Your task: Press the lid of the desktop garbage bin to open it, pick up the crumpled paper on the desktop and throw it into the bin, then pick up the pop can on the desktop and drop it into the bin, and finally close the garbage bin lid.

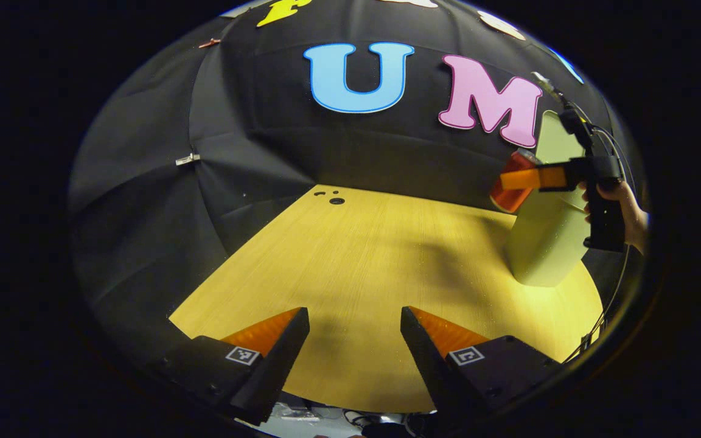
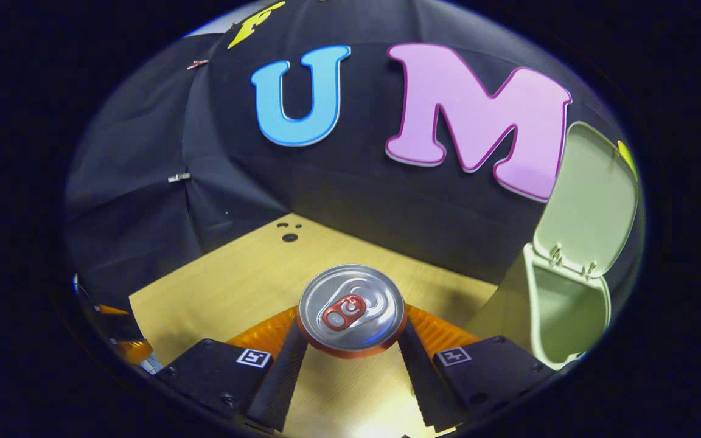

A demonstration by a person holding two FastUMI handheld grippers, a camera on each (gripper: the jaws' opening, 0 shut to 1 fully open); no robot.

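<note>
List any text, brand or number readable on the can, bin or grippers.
pop can: lid embossing too blurred to read; no brand visible.
garbage bin: no text.
right gripper, left gripper: square markers carry patterns, not words.

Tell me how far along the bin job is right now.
Done: the garbage bin stands with its lid up. In hand: the right gripper holds the pop can, carried beside the bin. The left gripper hangs open. Left: drop the can, close the lid.
</note>
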